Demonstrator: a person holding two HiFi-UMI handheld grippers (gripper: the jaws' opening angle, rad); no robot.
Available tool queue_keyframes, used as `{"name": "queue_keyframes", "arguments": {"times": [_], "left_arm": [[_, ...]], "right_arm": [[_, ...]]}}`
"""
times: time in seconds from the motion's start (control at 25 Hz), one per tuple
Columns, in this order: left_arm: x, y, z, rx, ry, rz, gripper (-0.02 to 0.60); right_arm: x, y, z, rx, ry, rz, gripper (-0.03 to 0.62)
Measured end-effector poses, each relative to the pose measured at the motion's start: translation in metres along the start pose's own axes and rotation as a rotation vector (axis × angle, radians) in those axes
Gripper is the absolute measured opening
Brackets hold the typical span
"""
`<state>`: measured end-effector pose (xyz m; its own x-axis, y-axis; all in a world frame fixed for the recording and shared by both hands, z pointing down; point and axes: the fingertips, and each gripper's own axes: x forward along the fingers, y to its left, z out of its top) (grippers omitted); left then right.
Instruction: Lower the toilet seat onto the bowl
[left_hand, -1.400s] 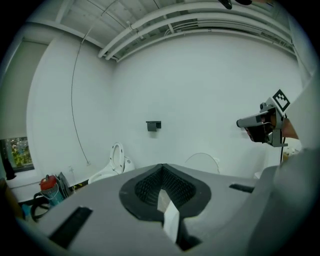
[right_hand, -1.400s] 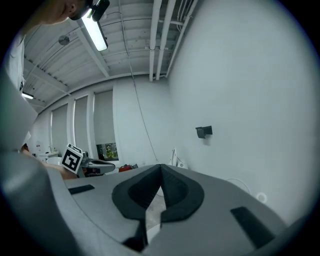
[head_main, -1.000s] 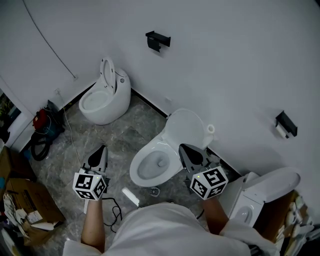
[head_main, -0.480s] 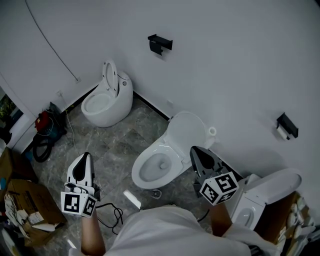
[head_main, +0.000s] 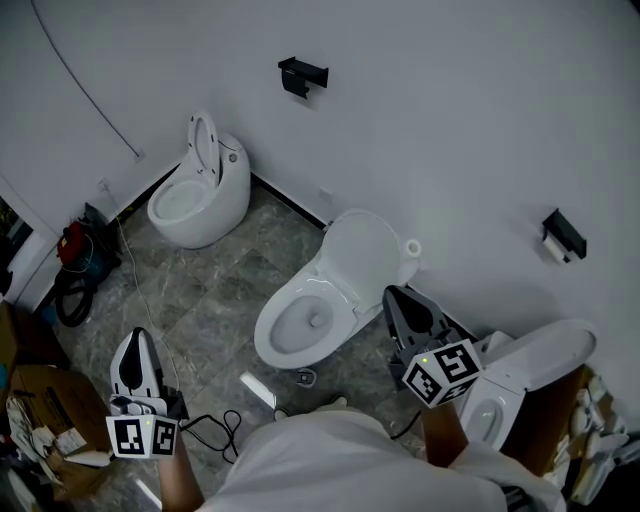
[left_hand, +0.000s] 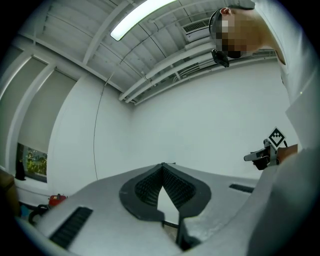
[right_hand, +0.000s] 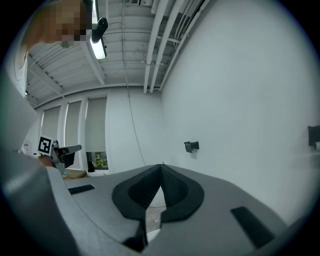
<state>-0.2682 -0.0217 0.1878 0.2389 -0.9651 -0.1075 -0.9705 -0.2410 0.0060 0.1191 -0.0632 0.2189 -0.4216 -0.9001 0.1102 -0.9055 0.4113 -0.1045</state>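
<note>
The middle toilet has its bowl (head_main: 296, 330) open, and its white lid and seat (head_main: 360, 255) stand tilted back toward the wall. My right gripper (head_main: 393, 294) is shut and empty, just right of the bowl and below the raised lid, not touching it. My left gripper (head_main: 133, 342) is shut and empty, far to the left over the grey floor. In the left gripper view the jaw tips (left_hand: 162, 165) meet against the bare wall. In the right gripper view the tips (right_hand: 161, 165) meet too, with the left gripper (right_hand: 56, 150) at the far left.
A second toilet (head_main: 190, 195) with raised seat stands at the back left, and a third one (head_main: 520, 380) at the right. Black holders (head_main: 302, 75) (head_main: 563, 235) hang on the wall. A red machine (head_main: 70, 250), a cardboard box (head_main: 40, 420), a cable (head_main: 215, 430) and a white piece (head_main: 258, 390) lie on the floor.
My left gripper has drawn away from the bowl, down and to the left in the head view. The right gripper has shifted slightly to the right beside the bowl.
</note>
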Motion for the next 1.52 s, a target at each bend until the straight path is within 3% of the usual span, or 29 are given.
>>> {"name": "queue_keyframes", "arguments": {"times": [0.72,0.88,1.0,1.52], "left_arm": [[0.009,-0.016,-0.004,-0.056,-0.008,-0.122,0.006],[0.003,-0.010,-0.010,-0.069,-0.005,-0.132,0.006],[0.000,-0.007,-0.013,-0.071,-0.002,-0.143,0.006],[-0.018,0.018,-0.031,-0.096,-0.008,-0.166,0.006]], "right_arm": [[-0.016,0.021,-0.005,-0.031,0.041,-0.059,-0.003],[-0.009,0.039,-0.008,-0.047,0.039,-0.053,-0.003],[-0.009,0.044,-0.010,-0.082,0.049,-0.102,-0.003],[-0.013,0.076,-0.025,-0.069,0.037,-0.136,-0.003]]}}
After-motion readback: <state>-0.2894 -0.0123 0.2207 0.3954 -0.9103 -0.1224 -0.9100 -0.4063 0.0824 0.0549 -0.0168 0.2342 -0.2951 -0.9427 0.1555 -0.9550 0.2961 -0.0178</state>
